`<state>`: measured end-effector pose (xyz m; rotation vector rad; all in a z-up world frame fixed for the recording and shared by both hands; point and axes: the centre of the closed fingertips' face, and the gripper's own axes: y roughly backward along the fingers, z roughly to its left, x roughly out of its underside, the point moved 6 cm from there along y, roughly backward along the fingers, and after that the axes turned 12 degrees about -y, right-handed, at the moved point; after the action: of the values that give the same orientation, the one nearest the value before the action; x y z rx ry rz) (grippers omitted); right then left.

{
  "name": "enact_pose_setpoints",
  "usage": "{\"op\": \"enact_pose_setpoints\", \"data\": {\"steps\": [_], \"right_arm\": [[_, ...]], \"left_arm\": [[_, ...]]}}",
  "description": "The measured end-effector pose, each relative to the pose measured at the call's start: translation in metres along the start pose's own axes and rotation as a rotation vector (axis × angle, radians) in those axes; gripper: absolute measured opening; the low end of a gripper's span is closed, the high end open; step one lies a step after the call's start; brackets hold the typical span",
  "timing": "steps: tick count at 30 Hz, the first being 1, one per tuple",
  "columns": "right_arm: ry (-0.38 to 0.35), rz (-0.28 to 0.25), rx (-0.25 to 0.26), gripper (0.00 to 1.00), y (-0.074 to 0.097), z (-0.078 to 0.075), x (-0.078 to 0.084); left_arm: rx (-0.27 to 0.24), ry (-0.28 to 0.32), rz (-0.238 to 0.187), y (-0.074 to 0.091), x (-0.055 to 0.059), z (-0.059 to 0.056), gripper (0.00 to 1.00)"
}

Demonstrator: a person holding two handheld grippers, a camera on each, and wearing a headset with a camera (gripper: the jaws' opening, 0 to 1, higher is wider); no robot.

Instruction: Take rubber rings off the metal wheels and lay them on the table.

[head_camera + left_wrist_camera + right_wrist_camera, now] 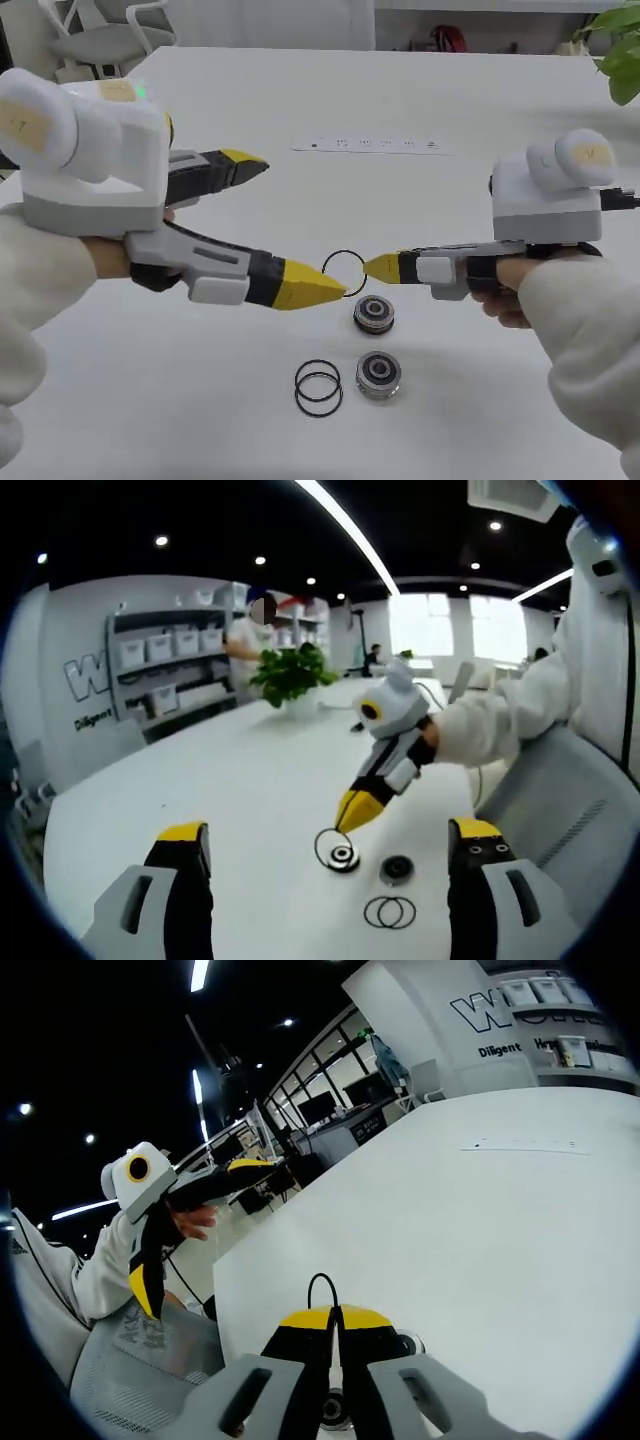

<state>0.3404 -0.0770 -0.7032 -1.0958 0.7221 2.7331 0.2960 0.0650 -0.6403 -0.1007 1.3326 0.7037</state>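
Observation:
My right gripper (372, 267) (336, 1312) is shut on a thin black rubber ring (343, 251) (312, 1285), which stands upright off its tip. The ring hangs just up and left of a metal wheel (374, 314) (343, 858); I cannot tell whether they touch. A second wheel (378, 374) (397, 868) lies nearer me. Beside it, two loose rings (318, 387) (390, 912) lie overlapping on the white table (200, 400). My left gripper (300, 228) (330, 830) is wide open with nothing held, and its lower yellow fingertip (310, 288) is close to the held ring.
A white power strip (370, 145) lies flat farther back on the table. A potted plant (620, 50) (290, 675) stands at the far right corner. Office chairs (100, 40) sit beyond the far left edge. Shelves and a person (250, 640) are in the background.

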Motion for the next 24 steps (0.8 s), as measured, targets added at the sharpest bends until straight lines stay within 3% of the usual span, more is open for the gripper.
{"op": "enact_pose_setpoints", "data": {"steps": [3,7,14,24], "right_arm": [[0.007,0.017,-0.012,0.00,-0.004,0.004,0.002],[0.020,0.041,-0.027,0.00,-0.008,0.009,0.005],[0.035,0.079,-0.045,0.00,-0.014,0.014,0.011],[0.055,0.142,-0.058,0.00,-0.023,0.020,0.023]], "left_arm": [[0.013,0.003,0.040,0.010,0.010,-0.009,1.00],[0.017,0.006,0.063,0.019,0.016,-0.014,1.00],[0.011,0.016,0.064,0.034,0.023,-0.018,1.00],[0.018,0.064,0.077,0.049,0.047,-0.021,1.00]]}}
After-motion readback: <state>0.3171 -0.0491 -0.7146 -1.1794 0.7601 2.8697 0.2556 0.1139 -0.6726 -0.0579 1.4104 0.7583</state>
